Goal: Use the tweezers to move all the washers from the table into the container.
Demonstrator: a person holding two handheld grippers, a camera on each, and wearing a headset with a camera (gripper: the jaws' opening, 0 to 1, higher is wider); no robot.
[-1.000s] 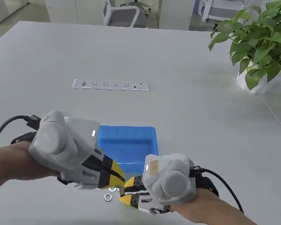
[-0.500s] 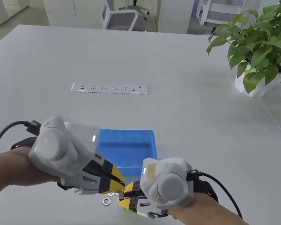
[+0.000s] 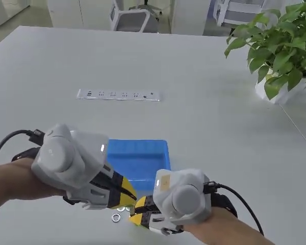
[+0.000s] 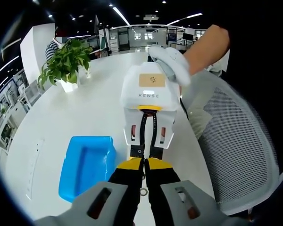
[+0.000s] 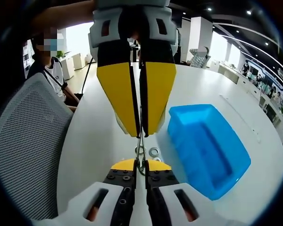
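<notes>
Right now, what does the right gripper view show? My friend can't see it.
Two grippers meet tip to tip over a white table: the right gripper from below, the left gripper from above, both shut on thin tweezers. Small washers lie on the table by the tips, beside a blue container.

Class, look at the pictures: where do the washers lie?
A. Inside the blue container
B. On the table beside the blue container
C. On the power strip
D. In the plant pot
B: the washers lie on the white table, just outside the wall of the container.
</notes>
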